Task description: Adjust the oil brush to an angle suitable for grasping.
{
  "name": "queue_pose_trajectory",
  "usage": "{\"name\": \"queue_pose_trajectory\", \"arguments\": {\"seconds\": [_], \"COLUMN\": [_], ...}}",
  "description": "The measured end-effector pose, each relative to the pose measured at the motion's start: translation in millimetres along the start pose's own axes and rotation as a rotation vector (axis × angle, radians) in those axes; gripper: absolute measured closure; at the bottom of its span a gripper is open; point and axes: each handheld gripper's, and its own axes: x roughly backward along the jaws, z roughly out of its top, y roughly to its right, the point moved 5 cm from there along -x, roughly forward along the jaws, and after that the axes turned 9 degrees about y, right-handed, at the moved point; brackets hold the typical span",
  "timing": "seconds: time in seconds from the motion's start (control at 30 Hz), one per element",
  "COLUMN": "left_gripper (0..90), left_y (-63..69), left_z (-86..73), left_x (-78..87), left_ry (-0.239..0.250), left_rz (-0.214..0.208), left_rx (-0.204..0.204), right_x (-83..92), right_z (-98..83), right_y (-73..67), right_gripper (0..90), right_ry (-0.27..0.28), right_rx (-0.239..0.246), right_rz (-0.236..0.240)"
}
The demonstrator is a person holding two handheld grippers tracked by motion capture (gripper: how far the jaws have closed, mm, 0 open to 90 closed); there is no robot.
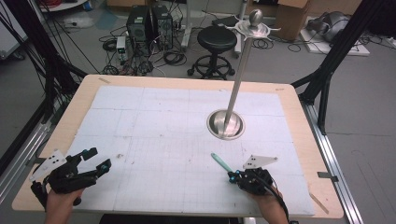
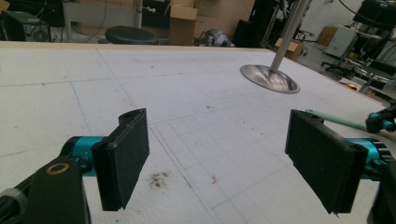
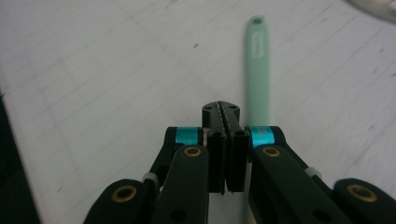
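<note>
A mint-green flat handle with a small hole at its far end lies on the white mat near the front right. My right gripper sits at its near end. In the right gripper view the jaws are pressed together with nothing between them, and the green handle runs along their right side and under the gripper. My left gripper rests at the front left, open and empty, its two black pads wide apart over bare mat. The left gripper view shows the green handle far right.
A metal stand with a round base and a tall pole stands right of the mat's centre. The white gridded mat covers the wooden table. Beyond the table are a stool and computer boxes.
</note>
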Motion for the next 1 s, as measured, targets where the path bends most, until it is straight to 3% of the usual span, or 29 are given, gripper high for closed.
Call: {"name": "queue_pose_trajectory", "arguments": {"seconds": [0.07, 0.2, 0.47, 0.63, 0.67, 0.7, 0.73, 0.9, 0.93, 0.97, 1.0], "left_gripper": [22.1, 22.1, 22.2, 22.2, 22.2, 22.2, 22.2, 21.9, 21.1, 21.1, 20.5], "left_y": [-0.5, 0.6, 0.6, 0.8, 1.0, 1.2, 1.6, 4.2, 4.4, 4.6, 4.7], "left_z": [0.1, -0.1, -0.2, 0.0, 0.1, 0.1, 0.0, 0.2, 0.1, 0.0, -0.2], "left_x": [-0.1, -0.7, -1.3, -1.1, -1.2, -1.5, -1.5, -1.2, -1.1, -1.1, -1.1], "left_ry": [0.001, 0.000, 0.000, -0.001, 0.000, 0.001, 0.000, 0.004, 0.004, 0.006, 0.006], "left_rz": [0.002, 0.001, 0.002, 0.000, -0.001, -0.003, -0.005, -0.027, -0.033, -0.036, -0.039], "left_rx": [0.001, 0.001, -0.001, -0.001, -0.002, -0.001, -0.001, -0.004, -0.004, -0.002, -0.003], "right_x": [7.0, 15.7, 30.4, 35.1, 40.1, 40.1, 43.0, 58.3, 65.4, 65.4, 68.9], "right_z": [-9.5, -14.9, -21.5, -22.2, -17.0, -17.0, -13.6, 3.3, 9.7, 9.7, 12.5], "right_y": [-4.3, -3.1, 11.0, 15.3, 14.3, 14.3, 13.6, 10.3, 8.4, 8.4, 8.2], "right_gripper": [89.5, 89.5, 89.5, 89.2, 80.6, 80.6, 74.2, 43.1, 31.3, 31.3, 25.2], "right_ry": [-0.030, -0.039, -0.031, -0.006, 0.059, 0.059, 0.096, 0.267, 0.331, 0.331, 0.357], "right_rx": [0.011, 0.014, -0.012, -0.032, -0.041, -0.041, -0.048, -0.023, -0.017, -0.017, -0.018], "right_rz": [-0.006, -0.018, -0.095, -0.106, -0.099, -0.099, -0.104, -0.174, -0.201, -0.201, -0.217]}}
